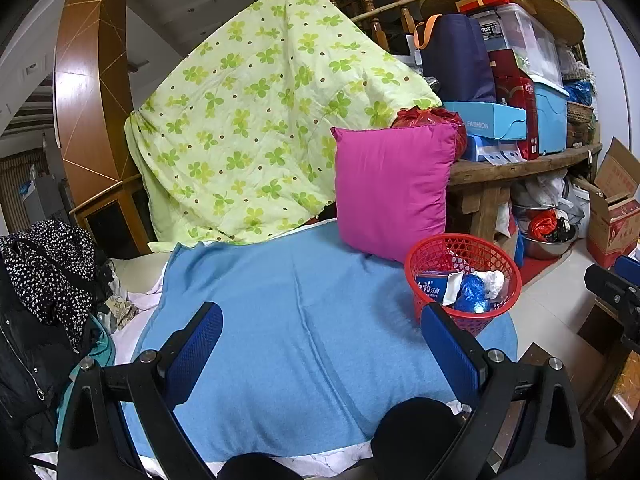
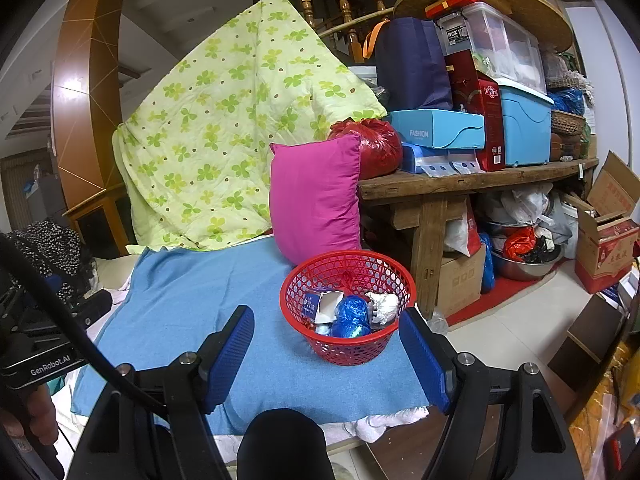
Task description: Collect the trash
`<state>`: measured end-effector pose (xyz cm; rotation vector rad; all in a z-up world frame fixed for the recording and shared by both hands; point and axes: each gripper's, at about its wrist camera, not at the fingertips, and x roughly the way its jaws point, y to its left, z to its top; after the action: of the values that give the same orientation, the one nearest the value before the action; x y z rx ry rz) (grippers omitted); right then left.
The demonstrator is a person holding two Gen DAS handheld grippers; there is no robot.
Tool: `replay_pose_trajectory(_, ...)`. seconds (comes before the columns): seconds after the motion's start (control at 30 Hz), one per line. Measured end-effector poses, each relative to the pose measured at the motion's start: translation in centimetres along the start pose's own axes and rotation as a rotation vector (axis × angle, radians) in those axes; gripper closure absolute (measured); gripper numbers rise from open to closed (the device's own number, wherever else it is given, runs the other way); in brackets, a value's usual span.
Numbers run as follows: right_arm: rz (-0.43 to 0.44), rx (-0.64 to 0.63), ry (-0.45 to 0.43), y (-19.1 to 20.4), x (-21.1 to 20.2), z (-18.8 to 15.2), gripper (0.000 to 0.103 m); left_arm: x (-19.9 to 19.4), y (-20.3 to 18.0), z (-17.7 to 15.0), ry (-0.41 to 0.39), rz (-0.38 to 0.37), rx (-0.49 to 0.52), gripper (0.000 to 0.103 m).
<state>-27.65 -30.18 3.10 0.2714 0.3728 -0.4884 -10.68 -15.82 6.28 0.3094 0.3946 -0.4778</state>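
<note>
A red mesh basket (image 1: 498,316) (image 2: 352,350) stands on the right part of a blue cloth (image 1: 300,320) (image 2: 192,304). It holds trash: a crumpled blue wrapper (image 1: 472,294) (image 2: 351,316), white crumpled paper (image 1: 493,280) (image 2: 384,306) and a blue-and-white carton (image 1: 434,282) (image 2: 316,306). My left gripper (image 1: 324,344) is open and empty above the cloth, left of the basket. My right gripper (image 2: 326,350) is open and empty, with the basket between and just beyond its fingers.
A magenta pillow (image 1: 392,188) (image 2: 314,196) leans behind the basket. A green floral quilt (image 1: 248,120) (image 2: 224,136) hangs behind. A wooden table (image 2: 480,180) with boxes is on the right. Dark clothes (image 1: 44,280) lie at the left.
</note>
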Motion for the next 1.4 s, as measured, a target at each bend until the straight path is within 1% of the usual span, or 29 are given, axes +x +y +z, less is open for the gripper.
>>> replay_pose_trajectory(1.4, -0.002, -0.009, 0.007, 0.92, 0.22, -0.32, 0.025, 0.73, 0.29, -0.52, 0.014, 0.003, -0.01, 0.004)
